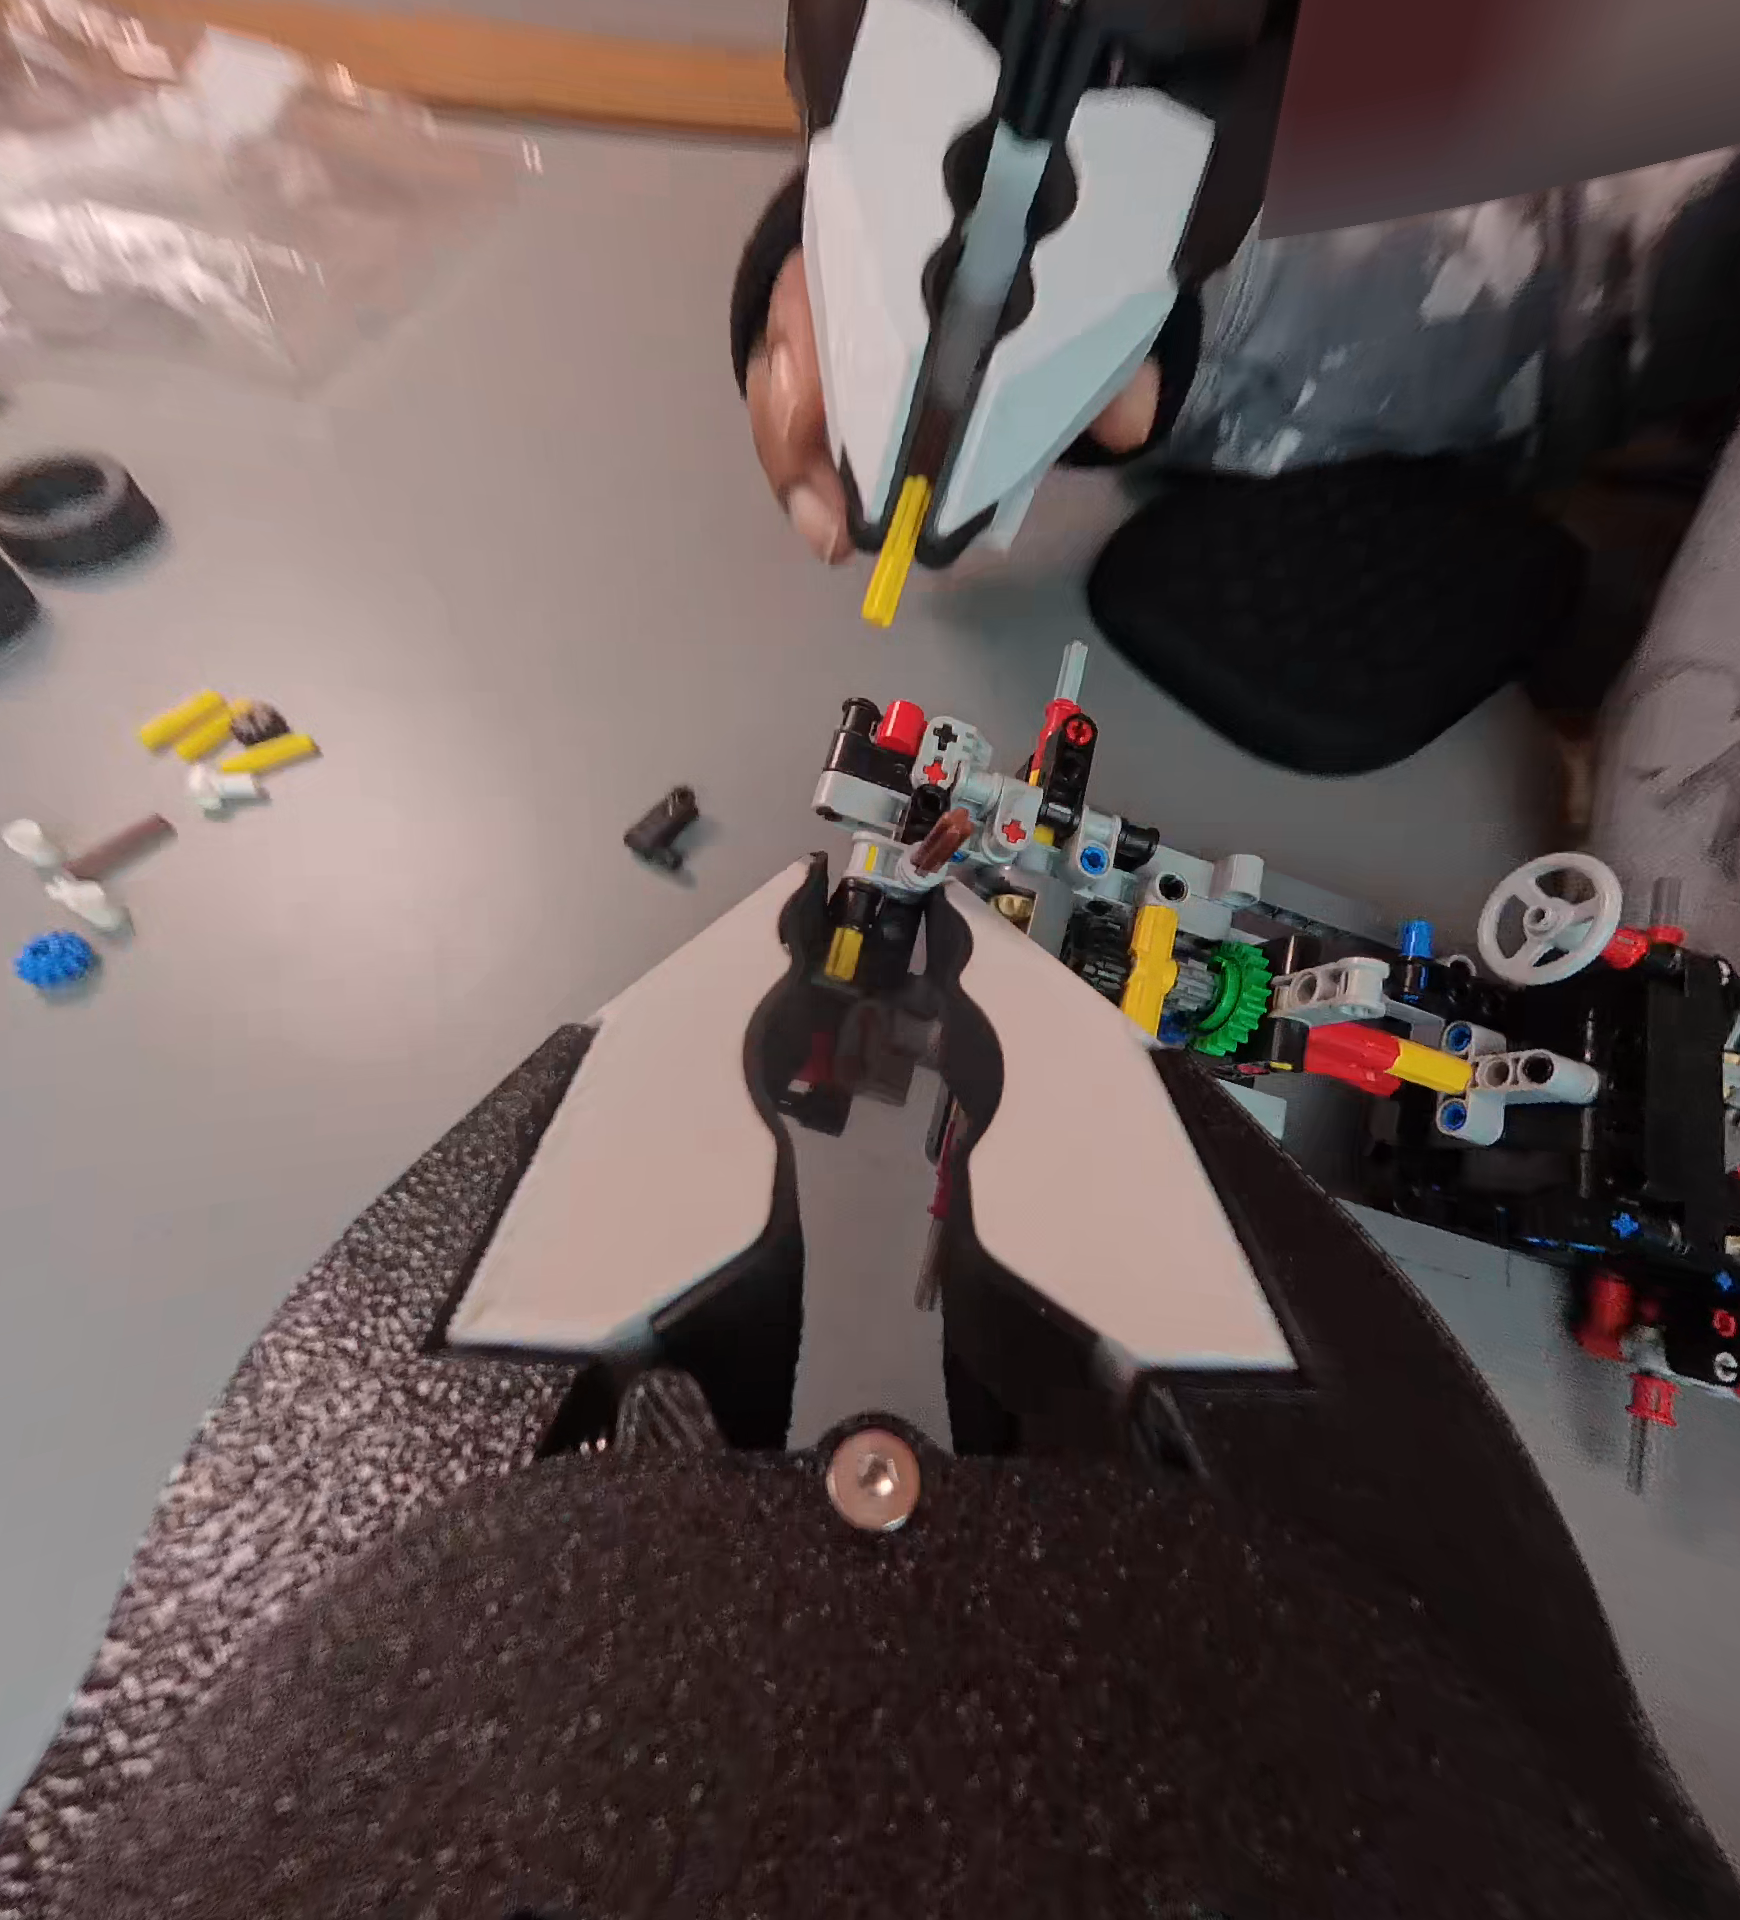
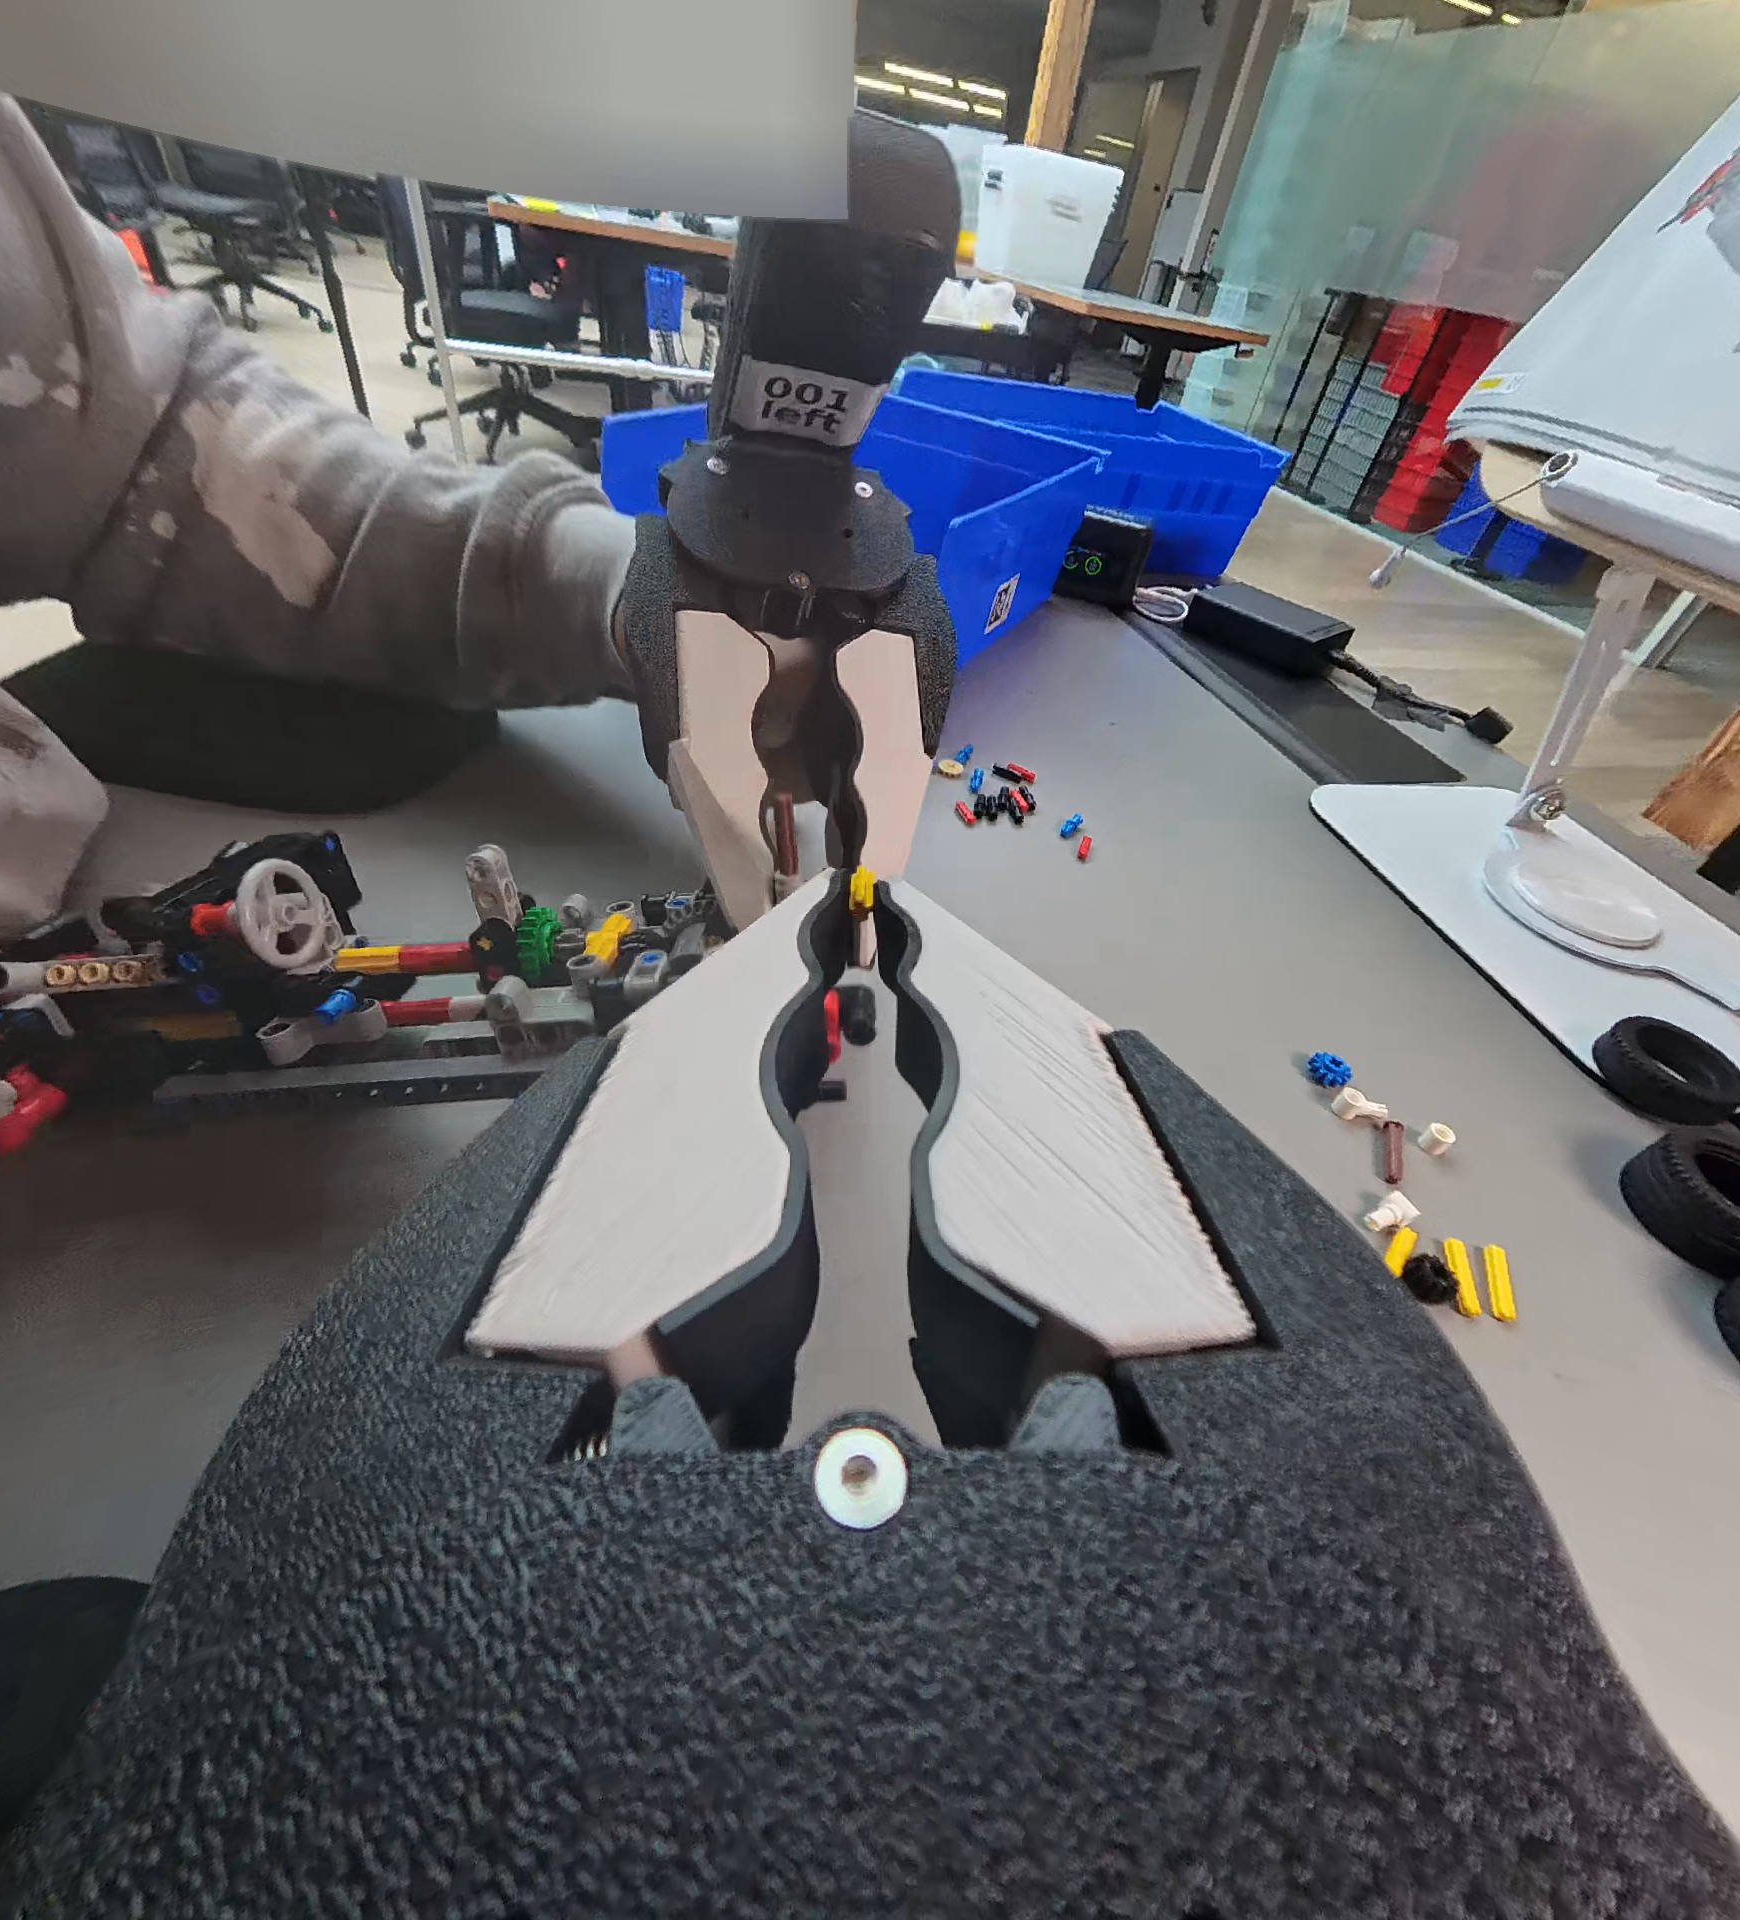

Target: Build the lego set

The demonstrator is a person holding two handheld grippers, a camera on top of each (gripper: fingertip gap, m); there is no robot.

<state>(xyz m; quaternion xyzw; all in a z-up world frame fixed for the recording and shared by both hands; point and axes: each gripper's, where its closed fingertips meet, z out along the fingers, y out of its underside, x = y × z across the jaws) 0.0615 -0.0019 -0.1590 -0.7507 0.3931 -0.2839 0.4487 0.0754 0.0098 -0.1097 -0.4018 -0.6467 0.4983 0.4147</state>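
Observation:
The half-built Lego car (image 1: 1365, 1039) lies on the grey table, its grey steering wheel (image 1: 1550, 916) upright; it also shows in the right wrist view (image 2: 326, 987). My left gripper (image 1: 881, 894) is shut on the car's front end, where a brown axle (image 1: 944, 836) sticks up. It appears in the right wrist view (image 2: 793, 862), pointing down. My right gripper (image 2: 861, 899) is shut on a short yellow axle (image 2: 861, 891). In the left wrist view the right gripper (image 1: 907, 530) holds the yellow axle (image 1: 892, 566) tip-down, a little above and beyond the car's front end.
Loose parts lie on the table: yellow axles (image 1: 211, 727) (image 2: 1458, 1273), a blue gear (image 1: 55, 961) (image 2: 1328, 1068), a black connector (image 1: 663, 826), small pins (image 2: 1001, 795). Black tyres (image 1: 66, 509) (image 2: 1723, 1195) lie nearby. A blue bin (image 2: 1053, 468) and an instruction booklet stand (image 2: 1676, 312) stand behind. Some 6 cm of space lies between my two pairs of fingers.

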